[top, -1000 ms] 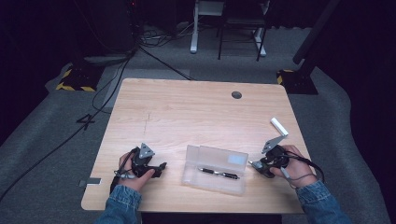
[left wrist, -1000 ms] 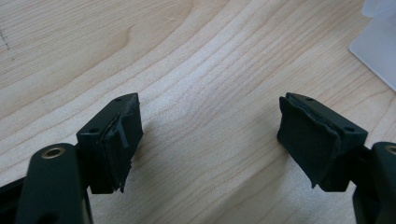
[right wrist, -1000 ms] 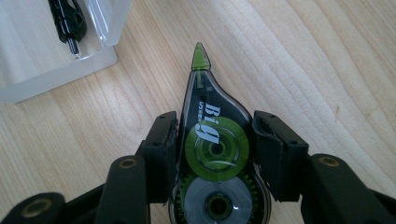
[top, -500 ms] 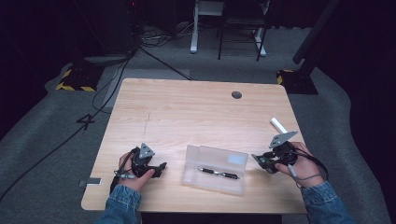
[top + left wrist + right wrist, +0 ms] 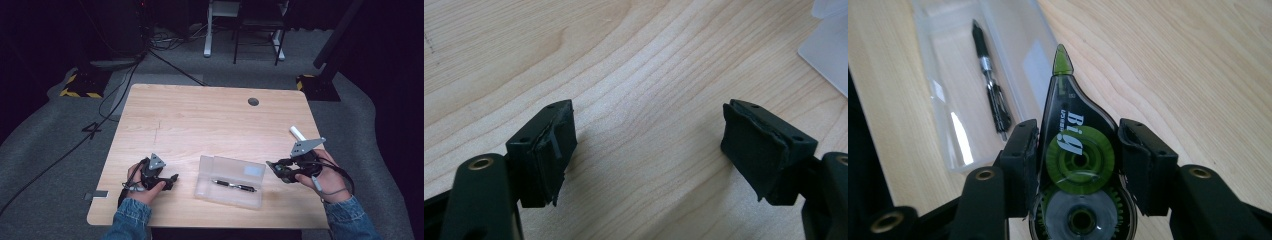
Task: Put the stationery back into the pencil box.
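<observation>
My right gripper (image 5: pixel 275 168) hangs above the table's right front, shut on a dark see-through correction tape dispenser (image 5: pixel 1068 125) with green wheels and a green tip. The tip points toward a clear plastic case (image 5: pixel 220 167) lying open at the front middle, with a black pen (image 5: pixel 234 185) inside. In the right gripper view the pen (image 5: pixel 990 87) lies in the case (image 5: pixel 1018 45), ahead and left of the jaws. My left gripper (image 5: pixel 171 179) rests on the table at the front left, left of the case. Its jaws (image 5: pixel 649 135) stand open over bare wood.
A short white stick (image 5: pixel 297 133) lies on the table just behind my right hand. A round cable hole (image 5: pixel 253 101) sits near the far edge. A corner of the case (image 5: pixel 829 45) shows at the upper right of the left gripper view.
My right gripper has risen from the table with the correction tape in it and drifted slightly right. The left gripper has stayed put.
</observation>
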The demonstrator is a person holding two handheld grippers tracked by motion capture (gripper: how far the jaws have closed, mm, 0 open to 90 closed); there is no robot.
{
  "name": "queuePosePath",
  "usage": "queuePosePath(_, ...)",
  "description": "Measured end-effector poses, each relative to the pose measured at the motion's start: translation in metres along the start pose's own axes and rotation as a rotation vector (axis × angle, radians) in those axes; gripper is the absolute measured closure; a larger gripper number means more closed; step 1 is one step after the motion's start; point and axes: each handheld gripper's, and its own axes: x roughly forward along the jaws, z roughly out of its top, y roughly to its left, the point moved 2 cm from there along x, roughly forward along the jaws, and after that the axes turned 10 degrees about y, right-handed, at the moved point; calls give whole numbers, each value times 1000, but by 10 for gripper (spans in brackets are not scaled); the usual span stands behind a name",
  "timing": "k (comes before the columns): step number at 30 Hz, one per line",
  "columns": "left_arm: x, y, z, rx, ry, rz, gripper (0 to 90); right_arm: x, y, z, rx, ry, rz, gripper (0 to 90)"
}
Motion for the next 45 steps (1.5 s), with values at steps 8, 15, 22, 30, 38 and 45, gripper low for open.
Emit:
queuePosePath(8,0,0,0,1,0,-1,218,-7,14,16,-45,-22,6,521)
queuePosePath(15,1,0,0,1,0,-4,217,-7,26,28,-82,-34,21,520)
queuePosePath(22,1,0,0,2,1,-3,216,1,41,42,-132,-23,47,520)
queuePosePath(30,0,0,0,2,1,-3,216,24,59,53,-191,11,97,520)
queuePosePath(38,1,0,1,8,3,-1,215,52,72,57,-227,58,178,521)
queuePosePath(45,1,0,1,7,2,-1,215,75,75,58,-234,96,263,520)
